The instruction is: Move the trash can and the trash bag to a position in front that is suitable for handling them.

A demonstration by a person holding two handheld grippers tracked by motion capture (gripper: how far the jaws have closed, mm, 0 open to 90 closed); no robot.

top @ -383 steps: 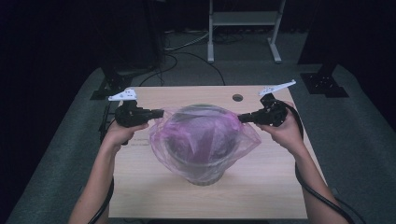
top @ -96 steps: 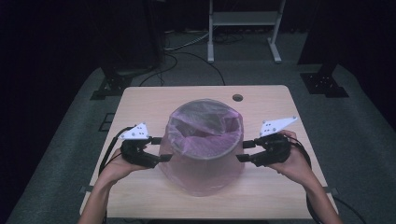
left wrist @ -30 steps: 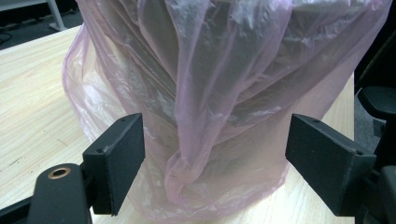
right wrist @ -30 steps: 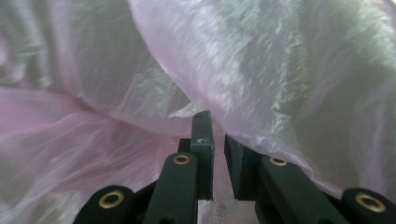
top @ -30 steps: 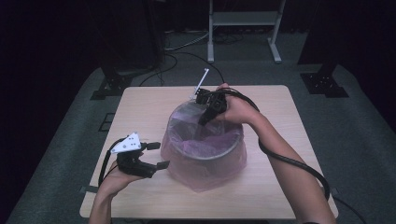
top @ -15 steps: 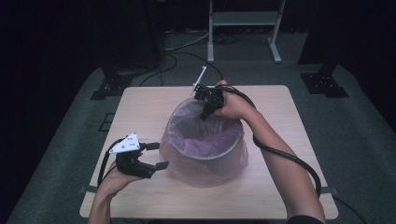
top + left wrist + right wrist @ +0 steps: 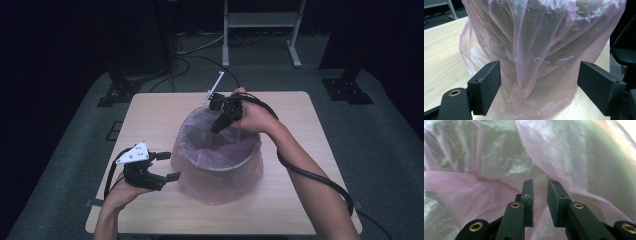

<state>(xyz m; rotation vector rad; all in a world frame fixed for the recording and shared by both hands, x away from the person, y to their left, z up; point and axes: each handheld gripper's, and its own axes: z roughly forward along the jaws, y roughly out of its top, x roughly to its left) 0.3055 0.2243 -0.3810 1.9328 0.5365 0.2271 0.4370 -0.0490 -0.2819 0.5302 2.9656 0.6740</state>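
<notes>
The high view looks forward and down from above the person's side, taking in the whole tabletop [image 7: 150, 115] and the floor beyond it. The left gripper view sits low, near the tabletop, and looks level at the outer wall of the pink bag [image 7: 544, 50] over the bin, from close by. The right gripper view looks down into the bin [image 7: 220, 165] at the bag lining, very near. All three views share the bag.

bin [image 7: 216, 165] wall veiled (pink bag [image 7: 541, 50]), bag top cropped
</notes>
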